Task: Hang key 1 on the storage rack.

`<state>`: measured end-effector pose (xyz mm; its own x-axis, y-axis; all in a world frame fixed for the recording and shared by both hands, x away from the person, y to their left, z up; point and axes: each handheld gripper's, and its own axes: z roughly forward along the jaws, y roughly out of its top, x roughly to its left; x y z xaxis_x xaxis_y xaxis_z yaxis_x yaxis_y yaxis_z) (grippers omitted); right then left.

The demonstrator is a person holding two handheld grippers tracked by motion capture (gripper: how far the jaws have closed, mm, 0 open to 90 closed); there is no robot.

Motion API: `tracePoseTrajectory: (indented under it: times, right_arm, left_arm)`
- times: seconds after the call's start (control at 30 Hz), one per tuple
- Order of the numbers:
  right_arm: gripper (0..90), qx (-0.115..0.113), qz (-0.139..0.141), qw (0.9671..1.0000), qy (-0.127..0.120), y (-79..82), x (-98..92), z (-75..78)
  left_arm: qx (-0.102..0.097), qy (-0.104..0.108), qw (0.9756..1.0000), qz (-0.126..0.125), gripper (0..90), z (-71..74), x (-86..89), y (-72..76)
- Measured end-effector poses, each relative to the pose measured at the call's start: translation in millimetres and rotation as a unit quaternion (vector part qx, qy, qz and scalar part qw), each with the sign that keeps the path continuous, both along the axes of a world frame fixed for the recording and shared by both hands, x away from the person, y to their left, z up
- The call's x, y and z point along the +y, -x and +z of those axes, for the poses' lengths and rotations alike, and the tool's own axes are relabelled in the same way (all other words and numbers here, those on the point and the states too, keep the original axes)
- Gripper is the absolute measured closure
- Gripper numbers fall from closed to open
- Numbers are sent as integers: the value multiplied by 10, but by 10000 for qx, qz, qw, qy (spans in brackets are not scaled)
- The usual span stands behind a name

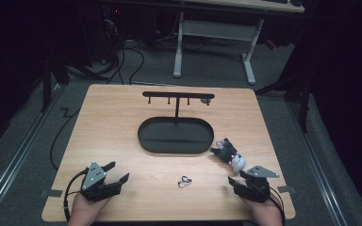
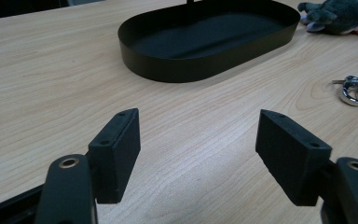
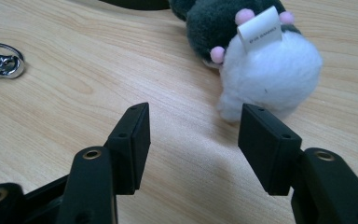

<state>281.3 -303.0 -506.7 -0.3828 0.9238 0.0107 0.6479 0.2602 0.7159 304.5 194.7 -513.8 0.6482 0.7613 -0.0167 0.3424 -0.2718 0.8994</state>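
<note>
A small plush toy (image 1: 228,154), dark grey and white with pink spots and a paper tag, lies on the wooden table (image 1: 113,117) right of the black oval tray (image 1: 146,141). My right gripper (image 1: 235,181) rests near the front right edge, just short of the toy's white end (image 3: 272,74), open with bare wood between its pads. A metal key ring with a clasp (image 1: 185,181) lies between the two hands, also seen as the key ring (image 2: 352,89) and key ring (image 3: 0,60). My left gripper (image 1: 115,173) sits at the front left, open and holding nothing; its pads (image 2: 119,149) stand wide apart.
A black T-shaped hanger stand (image 1: 177,96) with small pegs rises from the tray's far side. Beyond the table stand a white desk frame (image 1: 214,33) and cables on the grey floor. A cable trails off the table's left edge.
</note>
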Motion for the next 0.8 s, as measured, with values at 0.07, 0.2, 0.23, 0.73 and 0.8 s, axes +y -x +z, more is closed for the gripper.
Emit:
tracePoseTrajectory:
  times: [0.07, 0.2, 0.23, 0.73, 0.8]
  right_arm:
    - [417, 184, 8, 9998, 43, -33, 25, 31]
    - [374, 503, 185, 9982, 260, -86, 78, 81]
    - [361, 656, 209, 9972, 307, -102, 100, 99]
    - [308, 1432, 767, 9806, 1096, -250, 204, 279]
    - [304, 1530, 794, 9772, 1237, -258, 203, 294]
  left_arm:
    - [-1, -5, 10000, 11, 308, 4, 5, 12]
    - [19, 17, 10000, 25, 301, 7, 23, 17]
    - [17, 18, 10000, 30, 301, 5, 25, 16]
    - [66, -11, 10000, 26, 290, -42, 13, 27]
    - [68, -15, 10000, 31, 290, -43, 19, 31]
